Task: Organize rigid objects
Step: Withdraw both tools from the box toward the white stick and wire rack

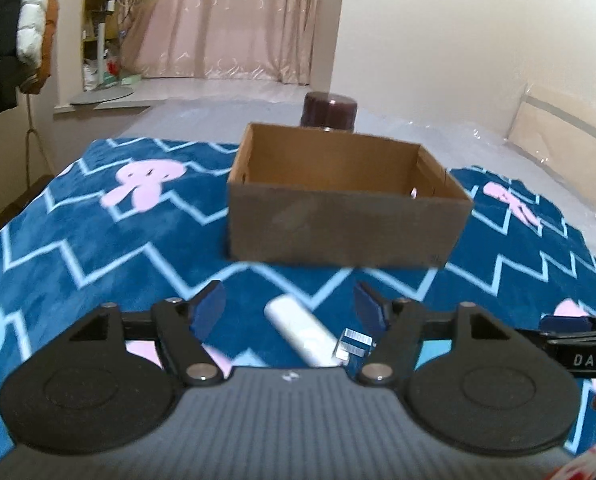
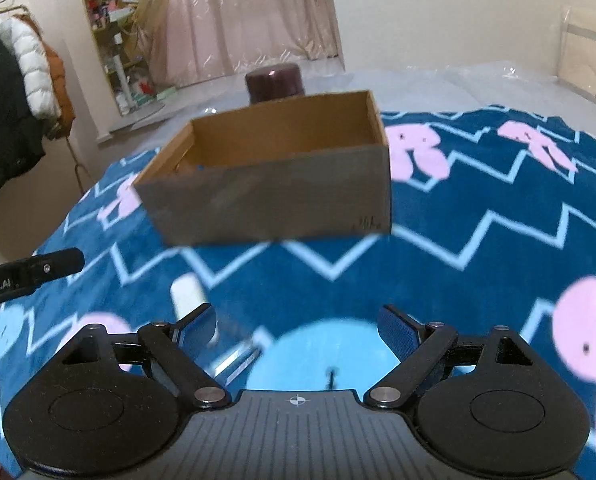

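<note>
An open cardboard box [image 1: 346, 200] stands on a blue zigzag blanket [image 1: 97, 240]; it also shows in the right wrist view [image 2: 273, 176]. A white cylinder [image 1: 302, 330] lies on the blanket between my left gripper's fingers, beside a small clear plastic piece with barcode labels [image 1: 354, 344]. My left gripper [image 1: 291, 306] is open above them, not touching. My right gripper [image 2: 298, 326] is open and empty over the blanket; the white cylinder [image 2: 185, 292] and the clear piece [image 2: 237, 360] lie by its left finger. The box's floor is mostly hidden.
A dark maroon jar [image 1: 330, 110] stands behind the box, also in the right wrist view [image 2: 273, 82]. The right gripper's finger [image 1: 570, 326] shows at the left view's right edge. Plastic-covered mattress [image 1: 498, 140] lies beyond the blanket. Coats [image 2: 13, 92] hang at left.
</note>
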